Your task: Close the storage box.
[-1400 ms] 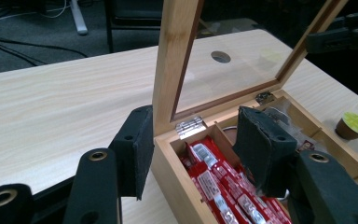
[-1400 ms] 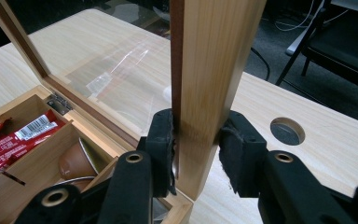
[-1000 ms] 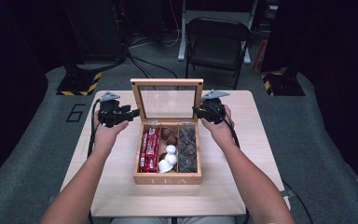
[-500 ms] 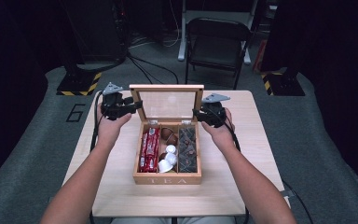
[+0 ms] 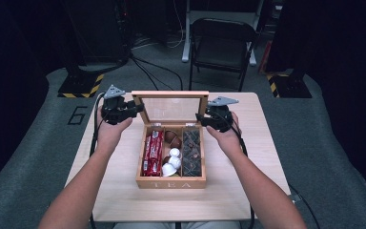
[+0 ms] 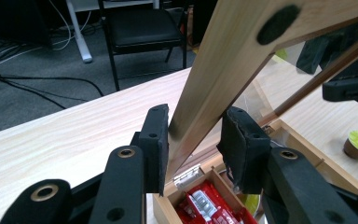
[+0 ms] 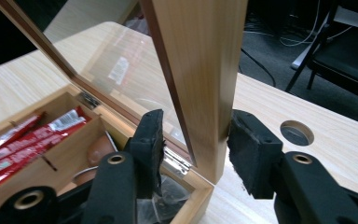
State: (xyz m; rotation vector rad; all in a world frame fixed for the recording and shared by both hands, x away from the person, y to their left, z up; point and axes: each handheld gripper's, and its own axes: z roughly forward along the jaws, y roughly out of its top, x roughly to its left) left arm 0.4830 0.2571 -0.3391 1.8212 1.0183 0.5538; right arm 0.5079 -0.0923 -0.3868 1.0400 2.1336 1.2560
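You're working the lid [image 5: 171,95] of the wooden tea box [image 5: 171,181], which sits in the middle of the table [image 5: 267,143]. The lid stands open above the box's back wall, nearly upright and leaning a little away from you. Your left gripper [image 5: 132,110] is at the box's rear left corner. Its jaws have just been closing, and in the left gripper view they now clamp the lid's left frame rail [image 6: 223,60], low down near the hinge. Your right gripper [image 5: 201,119] is at the box's rear right corner and its jaws have just been opening. In the right gripper view the right rail [image 7: 200,56] stands between the pads, with the outer pad [image 7: 249,140] against the wood and the inner one [image 7: 149,140] off the glass, so there is no real grip there. This looks like a handover, with the left taking the lid's weight as the right lets go. Next, I'd say, keep the left clamp firm and the lid steady on its hinges [image 7: 175,161]. Draw the right gripper straight back off the rail without nudging it. Then it's free for the red packets [image 5: 152,152] or the white capsules [image 5: 174,160] inside the box.
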